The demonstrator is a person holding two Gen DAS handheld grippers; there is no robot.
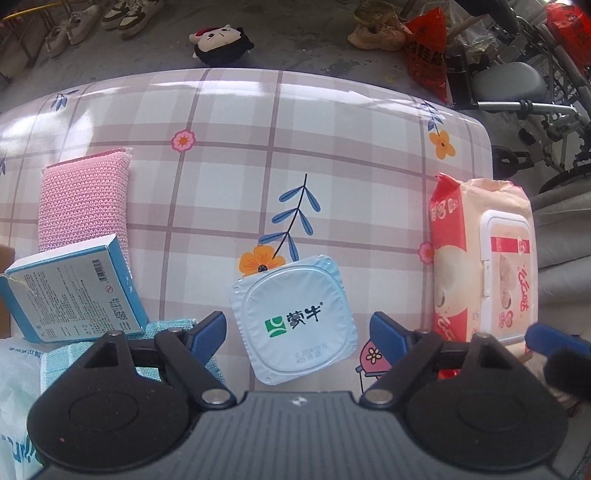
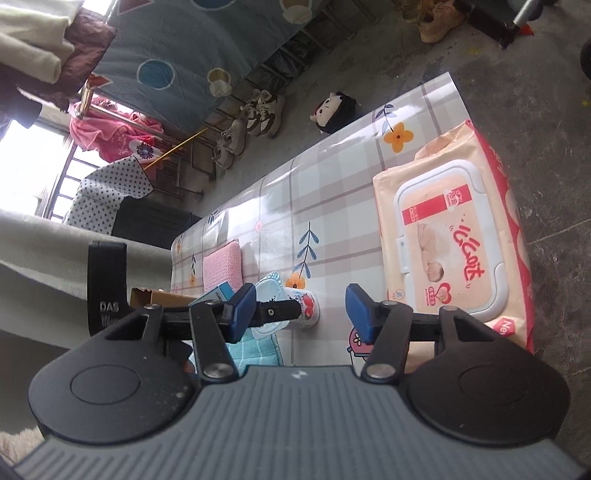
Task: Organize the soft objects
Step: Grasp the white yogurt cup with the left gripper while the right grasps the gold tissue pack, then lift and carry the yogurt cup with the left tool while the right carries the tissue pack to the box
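A white yogurt cup (image 1: 291, 317) with a foil lid stands on the checked tablecloth (image 1: 258, 122). My left gripper (image 1: 297, 332) points down over it and is open, one blue finger on each side of the lid and neither touching it. A peach wet-wipes pack (image 1: 484, 258) lies at the right table edge. A pink knitted sponge (image 1: 85, 199), a blue box (image 1: 74, 295) and a teal cloth (image 1: 173, 328) lie at the left. My right gripper (image 2: 301, 314) is open and holds nothing. It is beside the wipes pack (image 2: 450, 251), with the cup (image 2: 306, 306) beyond its fingers.
A plush doll head (image 1: 221, 40) lies on the concrete floor past the table's far edge, near several shoes (image 1: 125, 14). A red bag (image 1: 424, 48) and a wheelchair (image 1: 517, 85) stand at the far right. A white plastic pack (image 1: 14, 387) lies at the lower left and a cardboard box (image 2: 162, 295) beside the blue box.
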